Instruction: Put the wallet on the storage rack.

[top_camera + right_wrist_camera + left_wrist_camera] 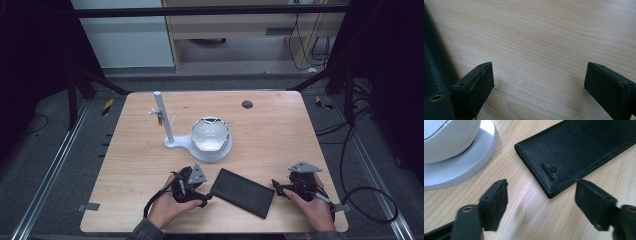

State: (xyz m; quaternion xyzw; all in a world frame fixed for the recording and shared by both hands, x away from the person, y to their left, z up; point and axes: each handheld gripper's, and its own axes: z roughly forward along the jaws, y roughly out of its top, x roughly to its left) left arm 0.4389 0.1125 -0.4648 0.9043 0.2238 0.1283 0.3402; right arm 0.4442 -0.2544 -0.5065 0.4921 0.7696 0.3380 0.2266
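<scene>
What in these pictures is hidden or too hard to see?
- Wallet: far end cut off by the left claw view's edge.
- Wallet's embossed mark: too small to read.
- White bowl-shaped object: its inside is too small in the high view.
- Stand's side pegs: tiny, unclear.

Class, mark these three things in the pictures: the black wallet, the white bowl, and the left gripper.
black wallet [242,192], high view, middle of its flat leather face.
white bowl [210,134], high view, inside of the bowl.
left gripper [541,195], left gripper view, midway between its two open jaw tips, over the wallet's corner.
</scene>
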